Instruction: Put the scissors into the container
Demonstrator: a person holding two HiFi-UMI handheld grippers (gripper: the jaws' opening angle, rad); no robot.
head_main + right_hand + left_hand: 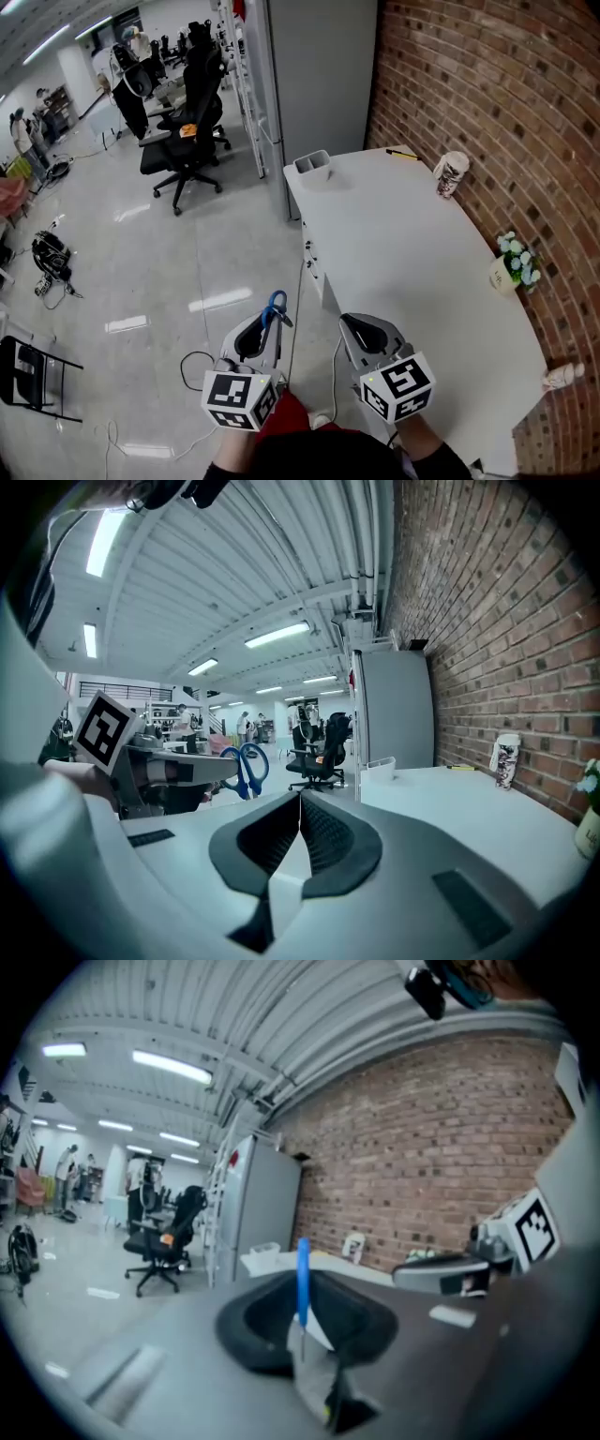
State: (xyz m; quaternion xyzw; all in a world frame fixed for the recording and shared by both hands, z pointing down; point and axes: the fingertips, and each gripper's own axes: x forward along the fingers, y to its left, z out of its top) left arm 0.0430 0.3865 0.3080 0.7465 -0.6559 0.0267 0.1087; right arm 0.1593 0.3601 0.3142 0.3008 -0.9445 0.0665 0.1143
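My left hand-held gripper [270, 326] pinches the scissors [276, 306] at the blade end, just off the table's [403, 262] near-left edge. The blue handles point far, and the long axis runs near to far. My right hand-held gripper [349, 324] is pressed together and empty. This looks like the carrying step. Next I'd reach to the container [312, 161] at the far-left corner.

Head camera looks down; all views share table [403, 244].
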